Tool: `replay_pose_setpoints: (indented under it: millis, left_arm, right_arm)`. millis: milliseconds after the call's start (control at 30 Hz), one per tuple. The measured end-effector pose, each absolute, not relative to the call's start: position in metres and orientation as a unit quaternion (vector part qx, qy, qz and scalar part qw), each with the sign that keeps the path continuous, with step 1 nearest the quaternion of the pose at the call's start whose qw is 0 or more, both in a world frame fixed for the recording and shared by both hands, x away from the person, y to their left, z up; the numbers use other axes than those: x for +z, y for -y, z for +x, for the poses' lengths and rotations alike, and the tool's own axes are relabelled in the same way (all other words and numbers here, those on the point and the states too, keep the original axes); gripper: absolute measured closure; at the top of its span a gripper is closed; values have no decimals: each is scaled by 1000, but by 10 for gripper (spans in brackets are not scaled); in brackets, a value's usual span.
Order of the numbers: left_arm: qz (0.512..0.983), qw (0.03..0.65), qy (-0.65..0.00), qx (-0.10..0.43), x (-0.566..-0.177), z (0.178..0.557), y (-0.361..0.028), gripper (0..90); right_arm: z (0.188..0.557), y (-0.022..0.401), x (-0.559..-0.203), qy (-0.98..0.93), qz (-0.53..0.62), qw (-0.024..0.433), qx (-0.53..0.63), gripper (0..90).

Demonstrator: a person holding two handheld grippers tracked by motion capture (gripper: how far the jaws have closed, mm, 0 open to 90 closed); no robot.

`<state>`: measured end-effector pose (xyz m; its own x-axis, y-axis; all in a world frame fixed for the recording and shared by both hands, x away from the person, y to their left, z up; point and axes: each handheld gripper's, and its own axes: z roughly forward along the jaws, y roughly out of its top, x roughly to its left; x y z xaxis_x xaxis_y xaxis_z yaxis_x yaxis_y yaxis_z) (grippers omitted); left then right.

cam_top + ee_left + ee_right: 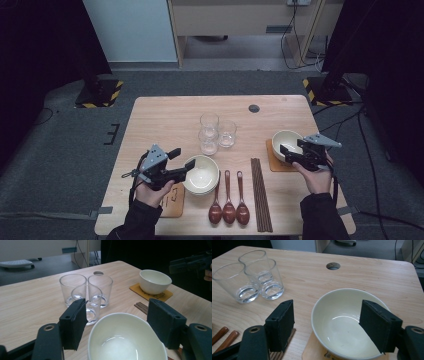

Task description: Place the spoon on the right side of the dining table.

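- The stacked bowls (201,175) at the table's (165,112) near left are cream and hold nothing; the top one shows a bare glazed well in the left gripper view (125,340).
- The single bowl (286,142) on the coaster (275,164) at the right is empty too (344,322).
- Three clear glasses (216,132) cluster at the table's centre, all empty.
- The left gripper (186,167) sits at 9 o'clock of the stacked bowls, its jaws standing apart with the bowl rim between them; the pads are not pressing on it.
- The right gripper (286,152) sits at 4 o'clock of the single bowl, jaws wide to either side of the rim, clear of it.
- Three brown spoons (229,200) lie at 4 o'clock of the stack, chopsticks (261,192) just beyond them, between the two bowls.
- A second coaster (174,200) lies at 7 o'clock of the stack, partly under the left hand (150,192).
- The glasses stand at 12 o'clock of the stack, near but apart.
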<state>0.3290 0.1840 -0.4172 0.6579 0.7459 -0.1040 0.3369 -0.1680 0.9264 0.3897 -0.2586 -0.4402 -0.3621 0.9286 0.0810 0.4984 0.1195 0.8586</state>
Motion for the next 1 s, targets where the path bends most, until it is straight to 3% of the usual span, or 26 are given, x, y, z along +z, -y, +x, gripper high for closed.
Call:
replay_pose_setpoints:
  millis: [1000]
  left_arm:
    - [783,516,-312,152,-436,310,-116,274]
  right_arm:
    - [371,222,-446,-734,473,215,437,287]
